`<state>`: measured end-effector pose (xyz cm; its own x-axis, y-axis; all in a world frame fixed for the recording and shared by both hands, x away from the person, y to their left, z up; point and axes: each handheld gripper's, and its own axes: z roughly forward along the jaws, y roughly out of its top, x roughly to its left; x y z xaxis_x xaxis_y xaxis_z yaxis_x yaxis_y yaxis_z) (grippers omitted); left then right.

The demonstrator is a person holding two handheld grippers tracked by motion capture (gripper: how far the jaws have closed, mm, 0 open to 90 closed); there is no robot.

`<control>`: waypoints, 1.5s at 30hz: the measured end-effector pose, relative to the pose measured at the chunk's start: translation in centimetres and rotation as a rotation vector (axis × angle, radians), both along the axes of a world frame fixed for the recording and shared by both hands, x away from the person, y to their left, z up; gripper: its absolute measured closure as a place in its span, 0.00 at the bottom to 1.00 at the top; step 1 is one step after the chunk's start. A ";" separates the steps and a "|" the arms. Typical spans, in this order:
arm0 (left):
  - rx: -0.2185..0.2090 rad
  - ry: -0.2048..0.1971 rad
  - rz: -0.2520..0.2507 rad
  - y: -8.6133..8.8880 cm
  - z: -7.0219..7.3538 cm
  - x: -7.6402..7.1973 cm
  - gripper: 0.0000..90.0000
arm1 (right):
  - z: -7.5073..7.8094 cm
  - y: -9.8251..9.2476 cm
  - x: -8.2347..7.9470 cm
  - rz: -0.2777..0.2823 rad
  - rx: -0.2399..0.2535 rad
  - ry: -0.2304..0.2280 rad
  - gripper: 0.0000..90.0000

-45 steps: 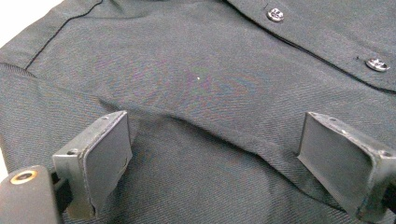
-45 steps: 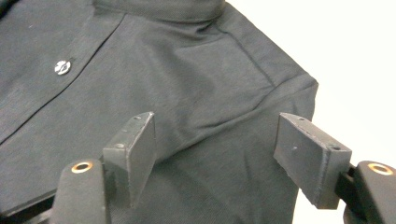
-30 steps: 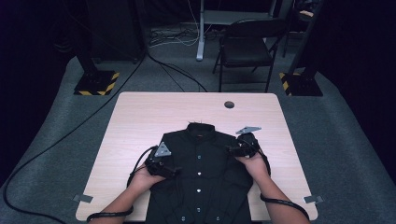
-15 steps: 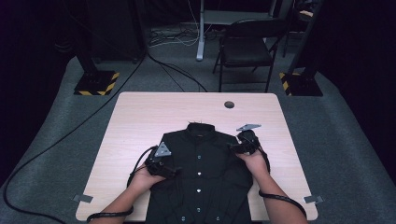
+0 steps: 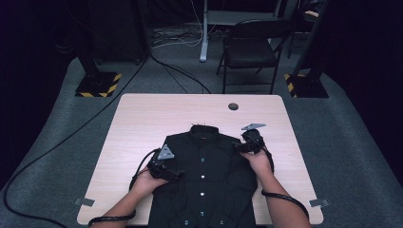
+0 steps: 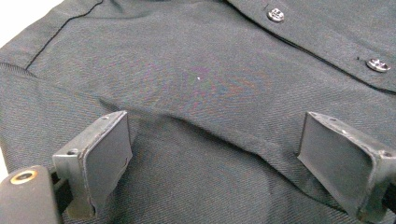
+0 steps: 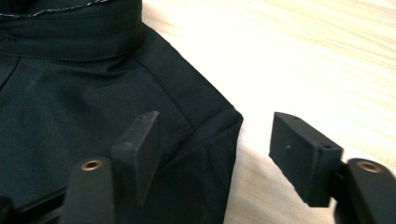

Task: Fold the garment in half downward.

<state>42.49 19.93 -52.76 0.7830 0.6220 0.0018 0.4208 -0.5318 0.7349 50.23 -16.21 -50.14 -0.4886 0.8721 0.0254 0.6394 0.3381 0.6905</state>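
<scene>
Right tool (image 7: 212,149) jaws just closing, gaping astride black shirt (image 5: 204,175) shoulder, left tool (image 6: 212,154) wide open over shirt

Grey carpet (image 5: 351,156), dark chair (image 5: 249,47) behind

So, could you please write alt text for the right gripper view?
The right tool is open, its jaws astride the shoulder corner of a black shirt lying on a pale wooden table; the jaws have just been closing.
</scene>
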 end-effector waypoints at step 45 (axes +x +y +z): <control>0.000 0.005 -0.005 0.1 0.1 0.1 0.11 | -0.1 0.2 2.4 -0.074 -0.059 0.100 0.60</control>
<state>42.58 20.02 -52.71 0.7861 0.6181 -0.0021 0.4216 -0.5338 0.7330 52.66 -16.00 -50.28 -0.4207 0.9070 0.0185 0.7284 0.3256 0.6028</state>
